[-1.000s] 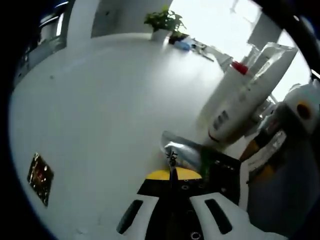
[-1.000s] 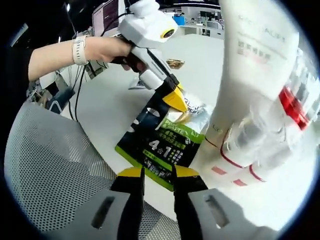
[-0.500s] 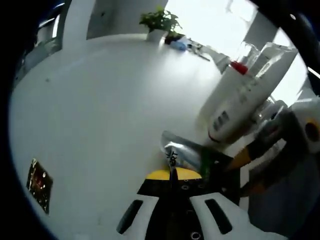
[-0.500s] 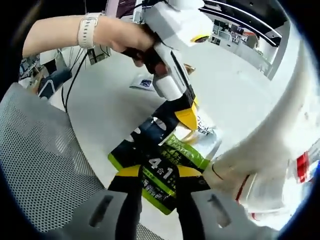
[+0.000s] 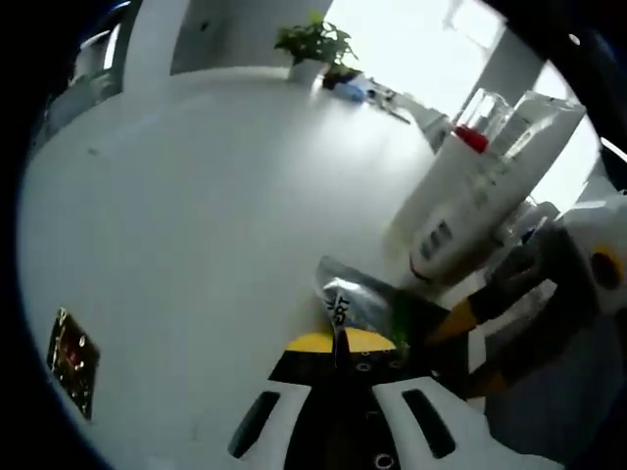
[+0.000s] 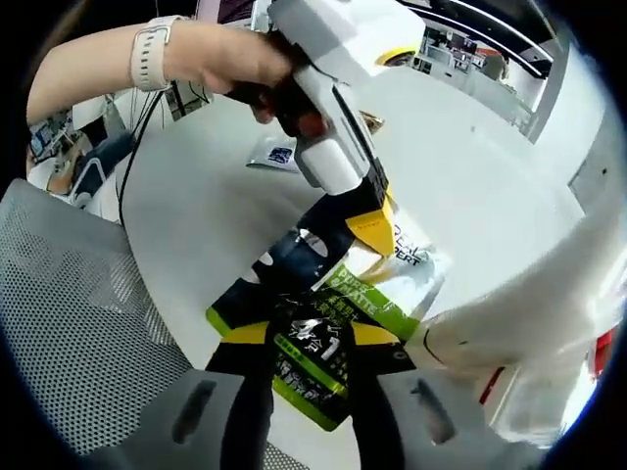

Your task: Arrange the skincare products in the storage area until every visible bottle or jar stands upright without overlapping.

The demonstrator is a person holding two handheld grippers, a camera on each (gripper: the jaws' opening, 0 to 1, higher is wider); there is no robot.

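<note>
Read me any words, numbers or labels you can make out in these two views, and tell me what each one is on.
"1", large and white, with blurred characters beside it: on the black and green sachet.
Dark lettering on the sachet's silver end: too blurred to read.
Grey print on the white tube: too small to read.
Print on the small flat packet farther along the table: too small to read.

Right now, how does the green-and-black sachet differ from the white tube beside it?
The sachet is flat, dark with a green band, and lies on the table; the white tube is tall, pale and stands leaning. The left gripper pinches the sachet; nothing grips the tube. Both sit on the same table.
</note>
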